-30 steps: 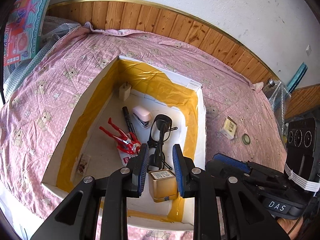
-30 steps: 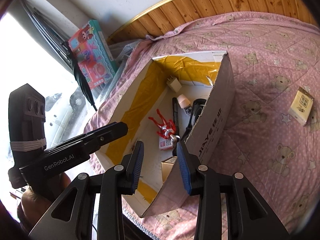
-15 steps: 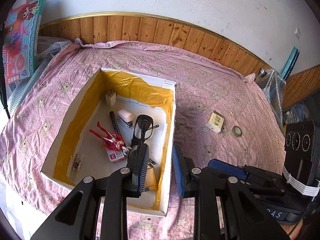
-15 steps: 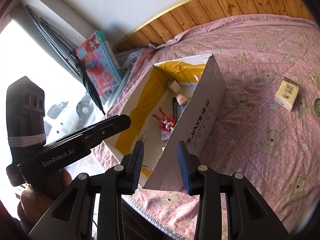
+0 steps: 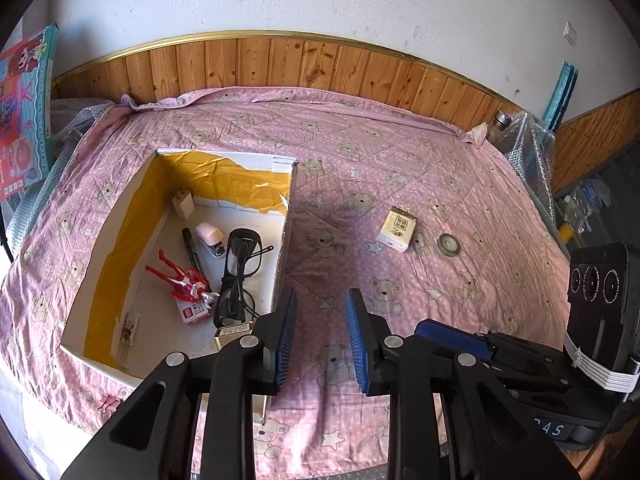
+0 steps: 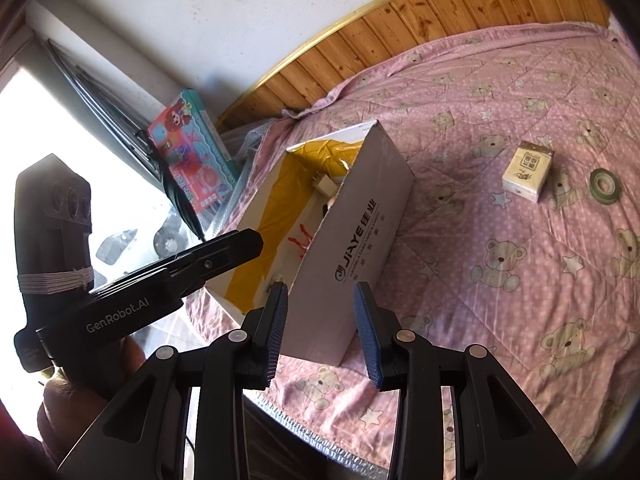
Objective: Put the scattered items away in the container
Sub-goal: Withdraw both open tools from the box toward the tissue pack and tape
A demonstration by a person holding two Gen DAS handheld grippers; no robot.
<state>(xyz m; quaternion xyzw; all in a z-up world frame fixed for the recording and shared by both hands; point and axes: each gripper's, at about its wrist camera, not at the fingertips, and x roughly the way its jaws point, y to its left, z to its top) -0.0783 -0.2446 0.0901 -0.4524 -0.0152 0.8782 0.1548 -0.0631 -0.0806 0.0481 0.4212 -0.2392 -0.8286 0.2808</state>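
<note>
Box (image 5: 286, 216) on pink quilt (image 5: 440, 184), glasses (image 5: 236, 276) inside; small carton (image 5: 397, 227), tape roll (image 5: 448, 243) right. Left gripper (image 5: 320, 340), right gripper (image 6: 320, 334) both apart, empty.

Black plastic left gripper (image 5: 321, 334) & right gripper (image 6: 322, 330): blue ribbed pads (image 5: 289, 336), silver screws, white "GenRobot.AI" lettering, white-banded cam modules.

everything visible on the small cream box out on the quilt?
The small cream box is a squat carton, apparently cardboard, with a dark square-pattern print on its top and dark script on the side. It looks closed and lies flat on the pink quilt, outside the white container, to its right. A tape roll sits just beside it, apart. Neither gripper touches it.
</note>
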